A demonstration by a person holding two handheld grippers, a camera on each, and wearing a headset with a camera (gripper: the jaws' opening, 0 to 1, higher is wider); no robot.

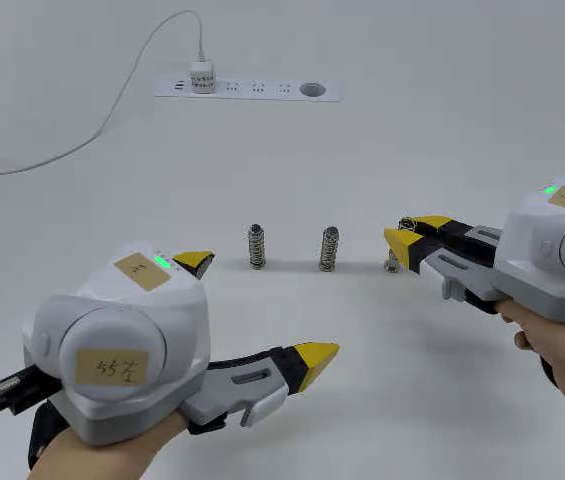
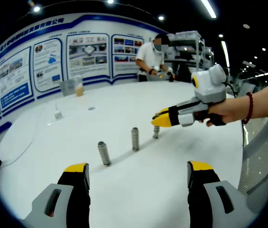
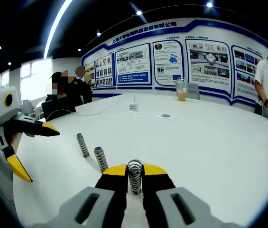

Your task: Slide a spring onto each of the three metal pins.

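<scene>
Left gripper [image 1: 257,307] sits low and near me over the white table [image 1: 462,400], jaws spread wide with nothing between them; its own view [image 2: 138,166] confirms the open gap over bare tabletop. Just ahead of it, first spring [image 1: 256,246] stands upright on the table, free of both grippers. Second spring [image 1: 329,248] stands beside it, upright as well, in the same row. I cannot make out the pins inside either coil. Third spring [image 3: 134,175] is at the right end of the row, upright, foot on the tabletop, pinched between the yellow tips of the right gripper [image 3: 134,170]. That gripper reaches in from the right in the head view [image 1: 402,232], jaws drawn tight on the coil. Whether a pin runs through this spring I cannot tell. Far back on the table lies a power strip [image 1: 247,88] with a white charger [image 1: 202,75] plugged in, its cable [image 1: 112,110] trailing off left.
</scene>
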